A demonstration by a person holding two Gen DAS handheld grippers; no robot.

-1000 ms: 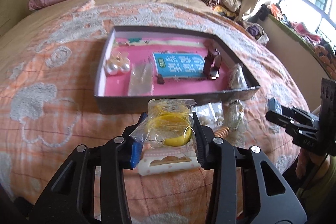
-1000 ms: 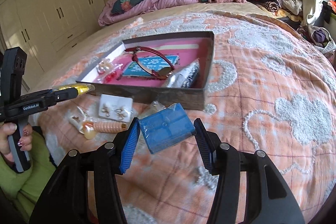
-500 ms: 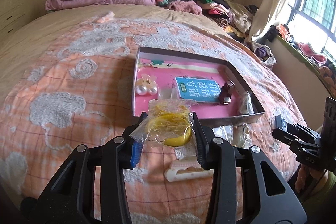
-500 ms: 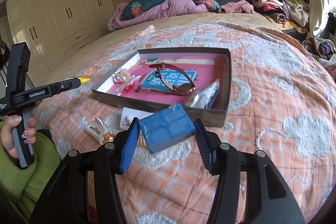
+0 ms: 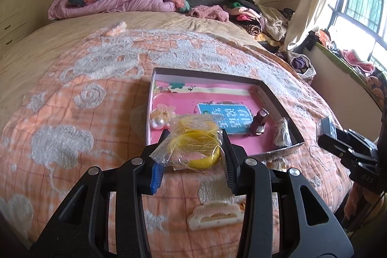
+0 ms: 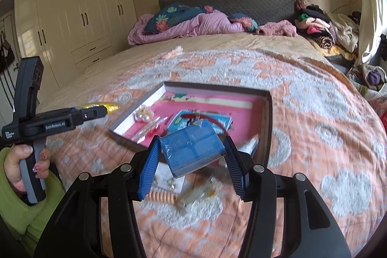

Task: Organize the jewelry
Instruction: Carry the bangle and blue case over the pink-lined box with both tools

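My left gripper (image 5: 194,149) is shut on a clear plastic bag with yellow bangles (image 5: 193,146), held above the bed just in front of the box's near left corner. My right gripper (image 6: 192,156) is shut on a blue plastic case (image 6: 192,151), held above the near edge of the grey box with the pink lining (image 6: 264,127). The box (image 5: 154,98) holds pearl earrings (image 5: 158,122), a blue card (image 5: 225,115), a dark red bracelet (image 5: 260,120) and a clear packet (image 5: 281,134).
Loose on the orange bedspread near the box lie a cream hair claw (image 5: 215,217), a coiled peach hair tie (image 6: 162,197), an earring card (image 6: 169,181) and a clear bag (image 6: 196,197). Bedding and clothes are piled at the headboard. A wardrobe (image 6: 72,23) stands to the left.
Both grippers rose and drew back from the bed while keeping their loads. The box now looks smaller and farther off in both views.
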